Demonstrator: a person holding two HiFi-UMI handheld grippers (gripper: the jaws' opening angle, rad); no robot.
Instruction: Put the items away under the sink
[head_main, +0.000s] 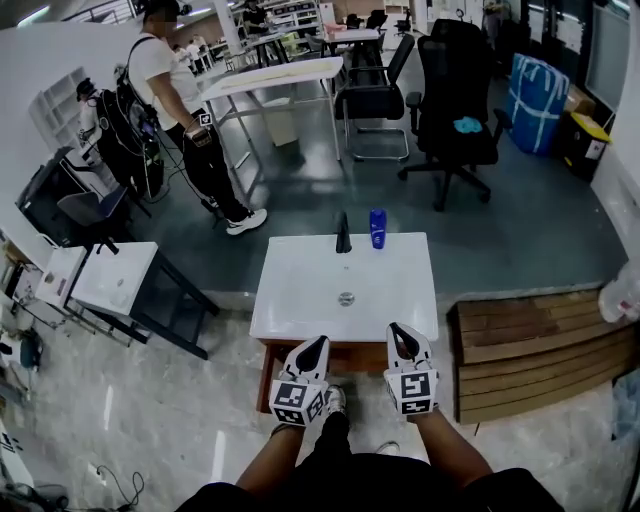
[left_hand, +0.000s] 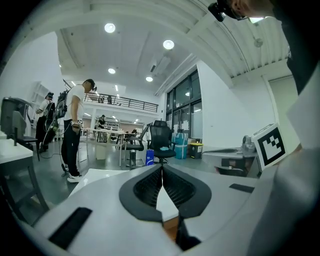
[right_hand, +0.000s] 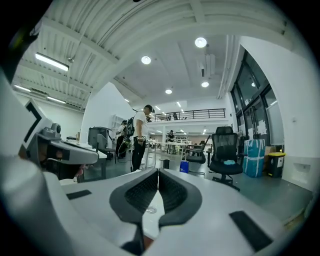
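Note:
A white sink unit (head_main: 300, 310) stands in front of me, with a round drain (head_main: 346, 298) in its top. On its far edge stand a black faucet (head_main: 343, 232) and a blue bottle (head_main: 377, 228). My left gripper (head_main: 319, 345) and right gripper (head_main: 398, 331) hover side by side at the unit's near edge, both shut with nothing between the jaws. The left gripper view shows the shut jaws of the left gripper (left_hand: 162, 172) and the blue bottle (left_hand: 149, 157) far ahead. In the right gripper view, the right gripper (right_hand: 158, 175) points toward the blue bottle (right_hand: 184, 166).
A person (head_main: 170, 90) stands at the back left beside a long white table (head_main: 270, 76). Two black office chairs (head_main: 455, 100) stand behind the sink unit. Wooden boards (head_main: 545, 345) lie to the right, and a small white table (head_main: 115, 278) stands to the left.

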